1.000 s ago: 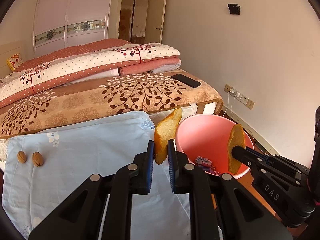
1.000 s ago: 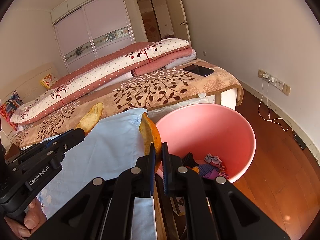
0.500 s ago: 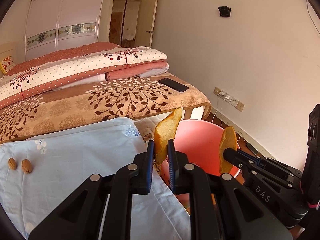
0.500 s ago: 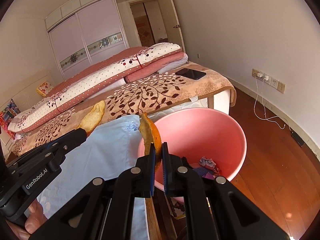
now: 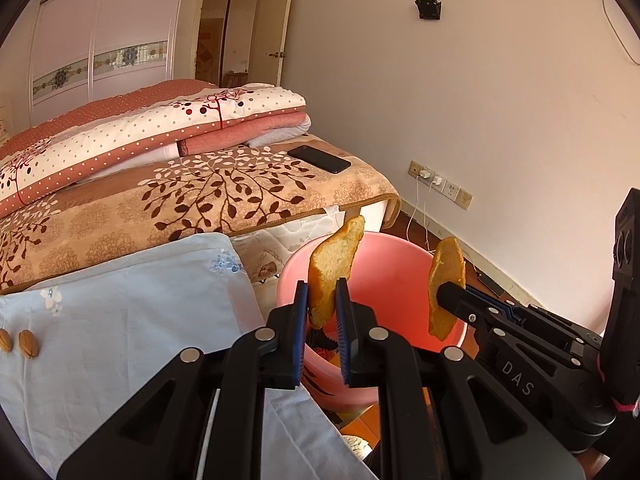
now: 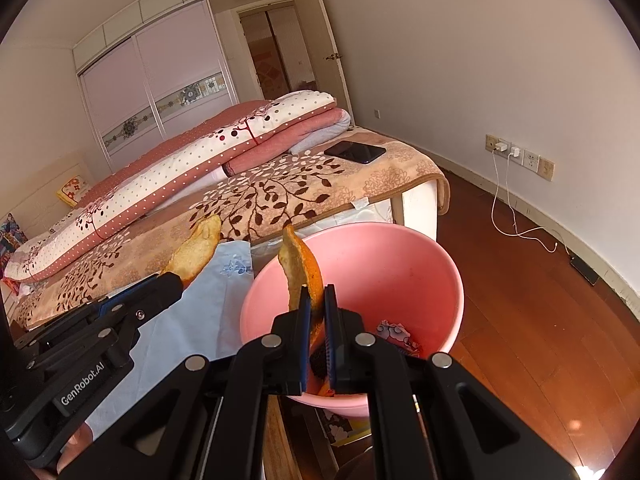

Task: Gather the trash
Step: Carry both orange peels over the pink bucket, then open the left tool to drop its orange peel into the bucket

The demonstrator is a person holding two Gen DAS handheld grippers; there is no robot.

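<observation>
My left gripper is shut on a piece of orange peel, held at the near rim of the pink bin. My right gripper is shut on a second orange peel, held over the pink bin. Each gripper shows in the other's view: the right one with its peel, the left one with its peel. The bin holds wrappers and other scraps. Two almonds lie on the light blue cloth.
The bed with folded quilts and a black phone stands behind the bin. A wall with sockets and charger cables is at right. Wooden floor lies beyond the bin.
Both grippers have moved with their peels toward and over the pink bin. The almonds have slid to the left edge of the left wrist view.
</observation>
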